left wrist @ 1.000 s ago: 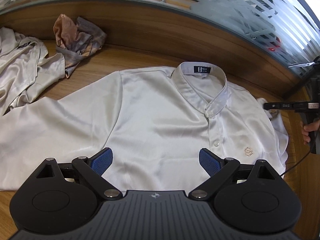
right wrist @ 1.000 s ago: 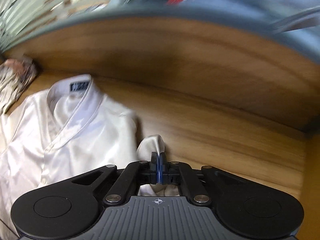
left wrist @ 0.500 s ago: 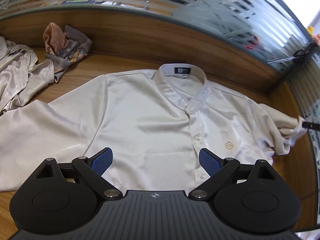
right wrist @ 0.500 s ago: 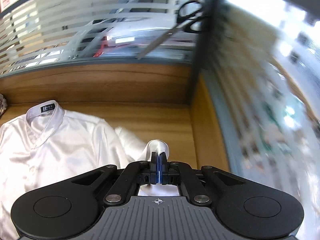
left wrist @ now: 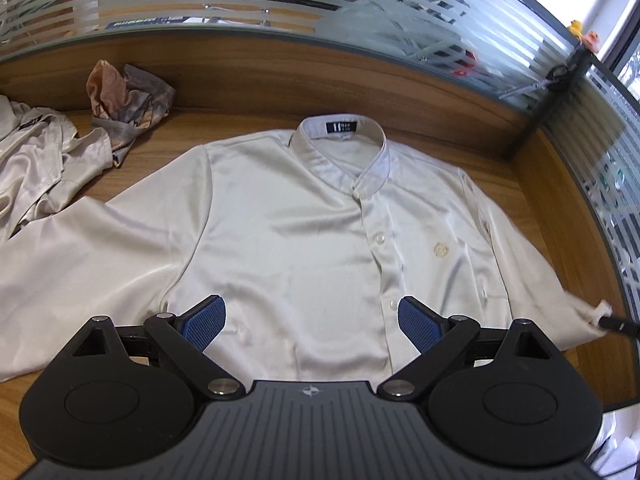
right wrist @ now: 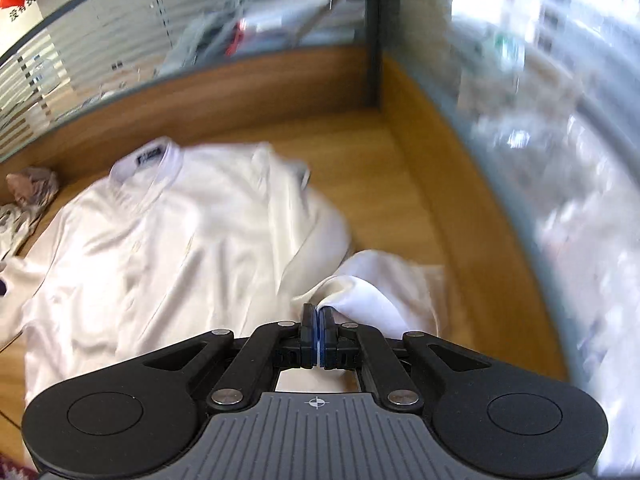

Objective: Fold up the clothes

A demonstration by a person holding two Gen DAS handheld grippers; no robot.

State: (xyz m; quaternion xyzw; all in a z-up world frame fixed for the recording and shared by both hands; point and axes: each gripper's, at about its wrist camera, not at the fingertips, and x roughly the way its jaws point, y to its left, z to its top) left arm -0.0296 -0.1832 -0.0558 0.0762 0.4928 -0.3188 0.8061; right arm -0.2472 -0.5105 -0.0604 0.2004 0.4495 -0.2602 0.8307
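A cream satin shirt [left wrist: 304, 232] with a band collar lies face up and buttoned on the wooden table [left wrist: 560, 208]. My left gripper [left wrist: 311, 326] hovers open above the shirt's lower front, nothing between its blue pads. My right gripper [right wrist: 319, 322] is shut on the cuff of the shirt's sleeve [right wrist: 360, 284], holding it stretched out to the right of the body. In the left wrist view that sleeve [left wrist: 532, 264] runs to the table's right side, where the right gripper's tip [left wrist: 618, 325] pinches its end. The shirt [right wrist: 160, 248] looks blurred in the right wrist view.
A second pale satin garment [left wrist: 36, 160] lies crumpled at the far left, beside a brown and grey patterned cloth [left wrist: 124, 100]. A raised wooden ledge with frosted glass panels [left wrist: 592, 168] borders the table at the back and right. Scissors [left wrist: 536, 86] hang on the glass corner.
My right gripper has pulled the bunched sleeve outward and toward the near right, so it now lies stretched out. The left gripper stays open over the shirt's lower front.
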